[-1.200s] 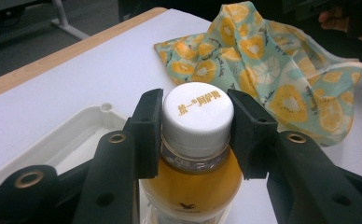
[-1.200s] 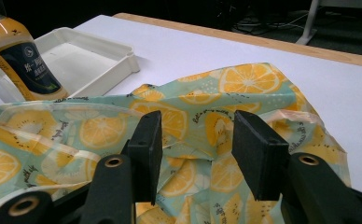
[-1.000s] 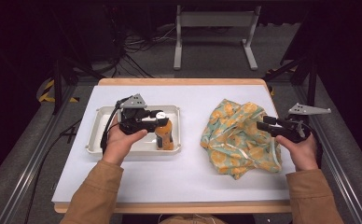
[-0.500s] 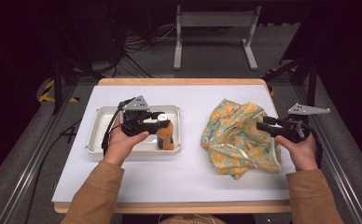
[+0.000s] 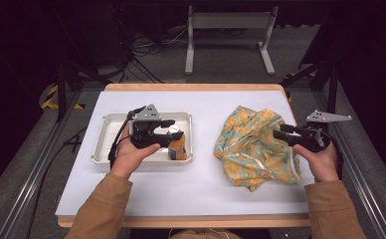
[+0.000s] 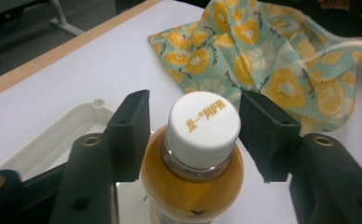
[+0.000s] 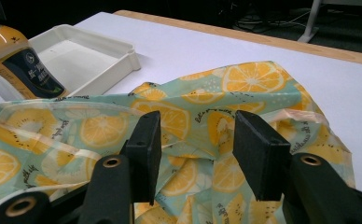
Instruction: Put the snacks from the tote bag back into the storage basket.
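Note:
An orange drink bottle [image 5: 177,145] with a white cap [image 6: 202,122] stands upright at the right end of a white tray [image 5: 110,135]. My left gripper [image 5: 169,133] is open, one jaw on each side of the cap with a small gap on both sides [image 6: 193,116]. A crumpled bag [image 5: 253,149] printed with lemon slices lies on the right of the table. My right gripper [image 5: 279,132] hovers open just over its right part, with folds of the fabric [image 7: 188,126] showing between the jaws [image 7: 195,140]. The bottle [image 7: 20,60] also appears at far left in the right gripper view.
The table has a white top [image 5: 201,194] with a wooden edge [image 5: 191,87]. The tray's left part [image 7: 76,53] holds nothing. Metal rails [image 5: 32,174] run along both sides, and cables [image 5: 146,55] and a stand [image 5: 228,22] sit on the floor beyond.

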A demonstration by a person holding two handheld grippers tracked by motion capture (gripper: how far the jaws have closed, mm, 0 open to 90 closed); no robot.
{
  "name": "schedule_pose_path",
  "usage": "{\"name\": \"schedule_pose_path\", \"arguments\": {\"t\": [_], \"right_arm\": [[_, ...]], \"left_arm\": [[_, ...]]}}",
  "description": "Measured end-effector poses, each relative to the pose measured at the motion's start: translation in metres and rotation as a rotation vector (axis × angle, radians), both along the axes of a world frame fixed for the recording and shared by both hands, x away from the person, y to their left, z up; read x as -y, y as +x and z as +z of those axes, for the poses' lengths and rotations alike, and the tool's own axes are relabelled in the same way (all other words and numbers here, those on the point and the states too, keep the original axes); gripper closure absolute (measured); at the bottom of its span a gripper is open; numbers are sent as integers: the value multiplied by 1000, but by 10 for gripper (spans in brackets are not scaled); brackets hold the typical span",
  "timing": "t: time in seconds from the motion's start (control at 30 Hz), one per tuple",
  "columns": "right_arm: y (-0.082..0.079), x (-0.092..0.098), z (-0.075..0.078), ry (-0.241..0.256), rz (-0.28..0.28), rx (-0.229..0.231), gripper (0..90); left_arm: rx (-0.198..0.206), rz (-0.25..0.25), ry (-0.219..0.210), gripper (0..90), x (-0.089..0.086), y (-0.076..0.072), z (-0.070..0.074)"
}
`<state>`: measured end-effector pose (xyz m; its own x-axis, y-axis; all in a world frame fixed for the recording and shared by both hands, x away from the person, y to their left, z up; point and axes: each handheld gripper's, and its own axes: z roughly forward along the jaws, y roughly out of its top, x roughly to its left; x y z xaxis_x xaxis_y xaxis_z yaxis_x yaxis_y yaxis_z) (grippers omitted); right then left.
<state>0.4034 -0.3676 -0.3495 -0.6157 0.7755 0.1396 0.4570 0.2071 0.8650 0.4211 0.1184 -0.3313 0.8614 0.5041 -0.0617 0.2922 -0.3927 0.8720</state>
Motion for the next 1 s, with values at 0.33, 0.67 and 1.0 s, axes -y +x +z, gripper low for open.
{"name": "schedule_pose_path", "arguments": {"t": [0.33, 0.67, 1.0], "right_arm": [[2, -4, 1, 7, 7, -1, 487], [-9, -12, 6, -31, 54, 52, 407], [-26, -11, 10, -22, 80, 97, 387]], "left_arm": [[51, 46, -76, 270, -18, -10, 18], [73, 88, -124, 225, -59, -33, 28], [74, 157, -124, 205, -104, -49, 15]]}}
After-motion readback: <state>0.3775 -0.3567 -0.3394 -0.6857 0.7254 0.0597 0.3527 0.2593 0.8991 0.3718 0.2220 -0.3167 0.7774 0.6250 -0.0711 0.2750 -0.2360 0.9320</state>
